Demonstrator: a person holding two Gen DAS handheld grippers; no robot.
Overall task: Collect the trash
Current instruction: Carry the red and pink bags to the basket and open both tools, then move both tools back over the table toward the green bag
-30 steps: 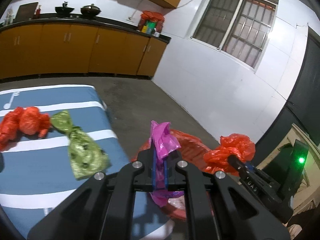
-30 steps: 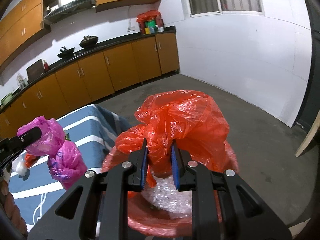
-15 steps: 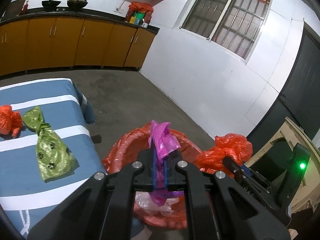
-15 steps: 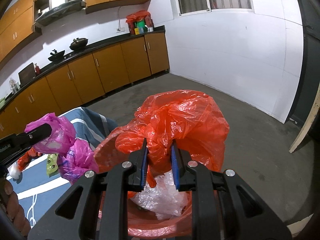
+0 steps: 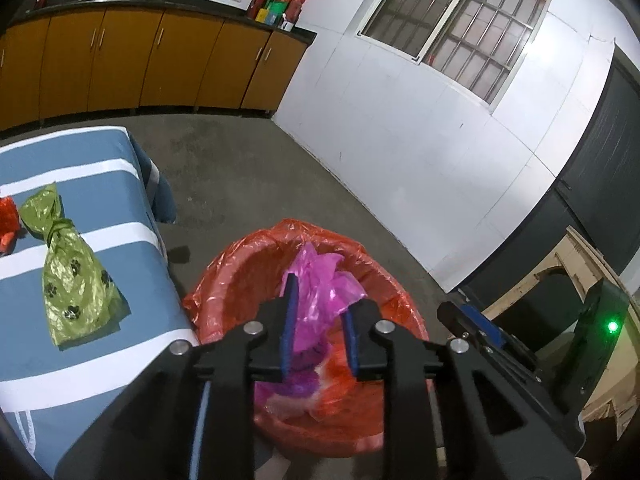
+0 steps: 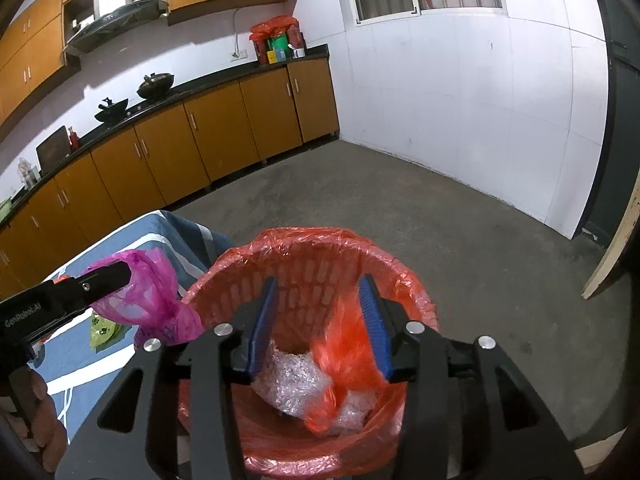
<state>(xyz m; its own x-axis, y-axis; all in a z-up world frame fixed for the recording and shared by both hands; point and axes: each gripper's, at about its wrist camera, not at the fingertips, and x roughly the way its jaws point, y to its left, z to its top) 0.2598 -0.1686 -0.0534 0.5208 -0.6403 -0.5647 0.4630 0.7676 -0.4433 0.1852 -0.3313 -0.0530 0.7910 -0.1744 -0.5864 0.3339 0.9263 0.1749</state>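
A round bin lined with a red bag [image 5: 240,256] [image 6: 404,272] stands on the floor beside the table. My left gripper [image 5: 318,322] is open over the bin, and the pink trash bag [image 5: 324,288] [image 6: 152,300] slips down between its fingers. My right gripper [image 6: 322,324] is open above the bin. The red trash bag [image 6: 344,356] it held falls inside, blurred, onto crumpled clear plastic [image 6: 288,380]. A green paw-print bag [image 5: 72,280] and part of a red bag [image 5: 8,220] lie on the table.
The table has a blue cloth with white stripes [image 5: 92,168] and its edge sits right against the bin. Orange cabinets [image 6: 216,128] run along the far wall. A wooden frame [image 5: 560,264] stands at the right by a dark door.
Both grippers have moved over the bin and opened. The red bag has dropped from the right gripper into the bin. The pink bag has come loose in the left gripper.
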